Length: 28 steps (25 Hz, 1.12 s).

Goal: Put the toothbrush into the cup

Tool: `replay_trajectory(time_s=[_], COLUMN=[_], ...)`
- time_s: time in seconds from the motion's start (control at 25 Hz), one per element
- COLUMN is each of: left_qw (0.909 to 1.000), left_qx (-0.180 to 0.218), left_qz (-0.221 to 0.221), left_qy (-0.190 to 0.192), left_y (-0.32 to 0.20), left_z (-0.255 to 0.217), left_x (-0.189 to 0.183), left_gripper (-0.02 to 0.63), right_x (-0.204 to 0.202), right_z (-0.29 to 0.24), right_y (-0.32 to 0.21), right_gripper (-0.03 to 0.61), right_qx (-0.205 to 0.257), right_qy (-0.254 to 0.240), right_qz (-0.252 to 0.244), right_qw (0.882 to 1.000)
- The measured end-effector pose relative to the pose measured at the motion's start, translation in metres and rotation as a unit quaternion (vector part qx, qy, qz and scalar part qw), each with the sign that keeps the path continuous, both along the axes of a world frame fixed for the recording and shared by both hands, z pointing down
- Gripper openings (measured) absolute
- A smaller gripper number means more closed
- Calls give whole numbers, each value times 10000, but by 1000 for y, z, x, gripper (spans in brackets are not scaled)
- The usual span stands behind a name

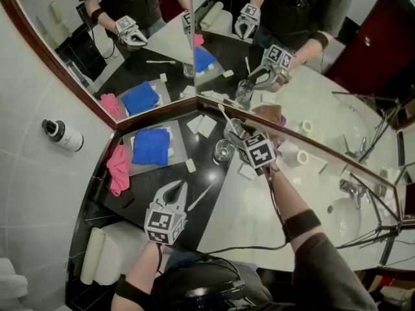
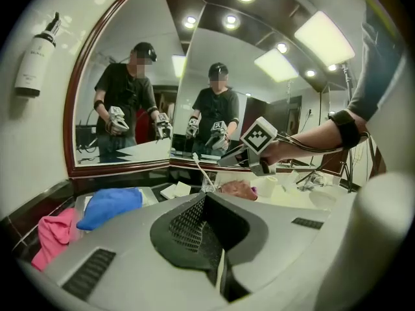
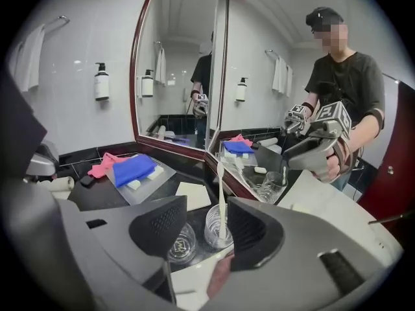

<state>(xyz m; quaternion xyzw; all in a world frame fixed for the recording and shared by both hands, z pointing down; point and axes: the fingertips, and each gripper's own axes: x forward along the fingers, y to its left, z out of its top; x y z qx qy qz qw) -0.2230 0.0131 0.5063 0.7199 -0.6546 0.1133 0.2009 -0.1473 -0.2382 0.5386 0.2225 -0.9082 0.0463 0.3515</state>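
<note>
On the black counter [image 1: 201, 151] we judge the task to be at its release step. The right gripper [image 3: 207, 229] has its jaws spread wide, pads touching nothing, while the left gripper [image 2: 207, 203] is pressed together on nothing. The glass cup [image 3: 217, 229] sits between the right jaws with the white toothbrush [image 3: 222, 193] standing in it (an empty second glass [image 3: 176, 241] is just beside). Next we would back the right gripper away without clipping the handle. The wall soap bottle [image 3: 101, 81] has a label too small to read, and the second glass's etched mark is illegible.
</note>
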Motion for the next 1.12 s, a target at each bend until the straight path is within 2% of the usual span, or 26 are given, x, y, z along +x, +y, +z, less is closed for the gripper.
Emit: replay_trajectory(time_s=[0.28,0.68,0.76,0.92,1.12], left_qw=[9998,9988,9985,9979,9977], left_qx=[-13,-192,-248,-247,-236], left_qz=[-155,-308,-346,-517,-528], left_qy=[106,342,357,316,365], left_y=[-23,-21,-17,-13,-10], left_z=[14,38,42,45,44], left_x=[-13,-16,-21,-33,-33], left_gripper=[0,0,0,0,0], right_x=[-33,-53,-55,-56,-52], right_z=[46,81,83,86,90], right_y=[-31,-57,-59,-64,-63], right_gripper=[219,212,183,74,58], right_qx=[-33,58,104,281,375], right_qy=[499,845,893,1078,1164], right_qz=[-260,-222,-214,-213,-282], right_qw=[9984,9962,9957,9936,9921])
